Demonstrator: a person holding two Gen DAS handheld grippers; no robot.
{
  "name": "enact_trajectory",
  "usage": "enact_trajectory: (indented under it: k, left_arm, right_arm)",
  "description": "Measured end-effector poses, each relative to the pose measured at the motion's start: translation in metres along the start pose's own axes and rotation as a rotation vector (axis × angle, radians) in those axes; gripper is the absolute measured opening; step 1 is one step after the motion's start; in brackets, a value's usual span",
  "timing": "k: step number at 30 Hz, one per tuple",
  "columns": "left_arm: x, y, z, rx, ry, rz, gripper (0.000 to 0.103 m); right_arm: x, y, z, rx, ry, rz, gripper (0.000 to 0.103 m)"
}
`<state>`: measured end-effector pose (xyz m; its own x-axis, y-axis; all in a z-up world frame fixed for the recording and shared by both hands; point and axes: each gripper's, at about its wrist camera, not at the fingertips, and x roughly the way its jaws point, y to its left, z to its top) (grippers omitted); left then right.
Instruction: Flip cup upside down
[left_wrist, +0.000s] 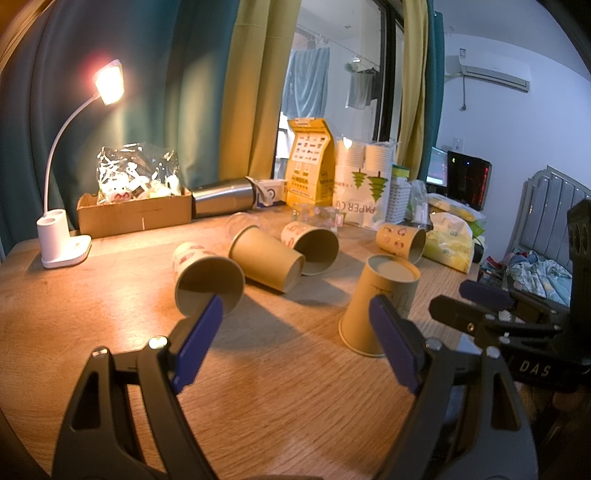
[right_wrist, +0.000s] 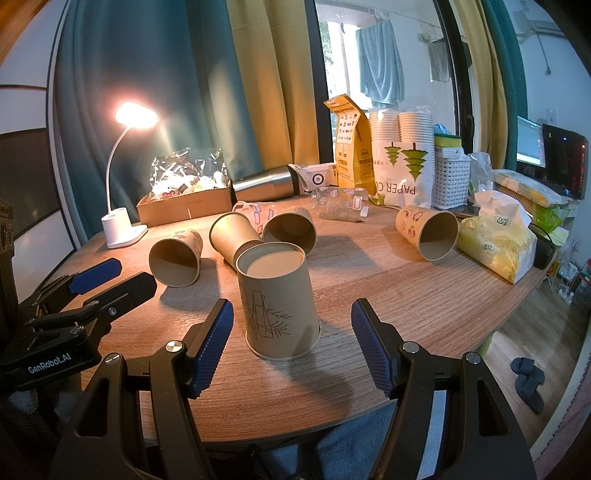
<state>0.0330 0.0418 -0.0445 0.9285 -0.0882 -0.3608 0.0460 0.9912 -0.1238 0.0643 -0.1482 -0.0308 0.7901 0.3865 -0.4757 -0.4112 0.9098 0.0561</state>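
A brown paper cup (right_wrist: 277, 306) stands upside down on the wooden table (right_wrist: 388, 280), rim down, base up; it also shows in the left wrist view (left_wrist: 380, 302). My right gripper (right_wrist: 291, 343) is open, its blue pads either side of and just short of this cup, not touching. My left gripper (left_wrist: 295, 339) is open and empty, to the left of the cup. Several more paper cups lie on their sides behind: one patterned (left_wrist: 207, 280), one plain (left_wrist: 266, 258), another (left_wrist: 314, 243), and one at the right (right_wrist: 428, 232).
A lit white desk lamp (right_wrist: 122, 221) and a cardboard box (right_wrist: 184, 203) stand at the back left. A steel flask (right_wrist: 266, 184), yellow carton (right_wrist: 351, 147), bag of stacked paper cups (right_wrist: 402, 162), white basket (right_wrist: 450, 177) and tissue pack (right_wrist: 498, 243) line the back and right.
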Motion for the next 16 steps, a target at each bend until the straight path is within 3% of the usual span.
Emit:
enact_trajectory:
  k: [11, 16]
  left_arm:
    - [-0.0002, -0.0002, 0.0001, 0.002, -0.002, -0.002, 0.083]
    - [-0.0064, 0.0054, 0.0001, -0.024, -0.048, 0.009, 0.083]
  right_arm:
    - [-0.0001, 0.0, 0.0002, 0.0, 0.0, 0.0, 0.07]
    - [-0.0009, 0.001, -0.0013, 0.002, -0.002, -0.001, 0.07]
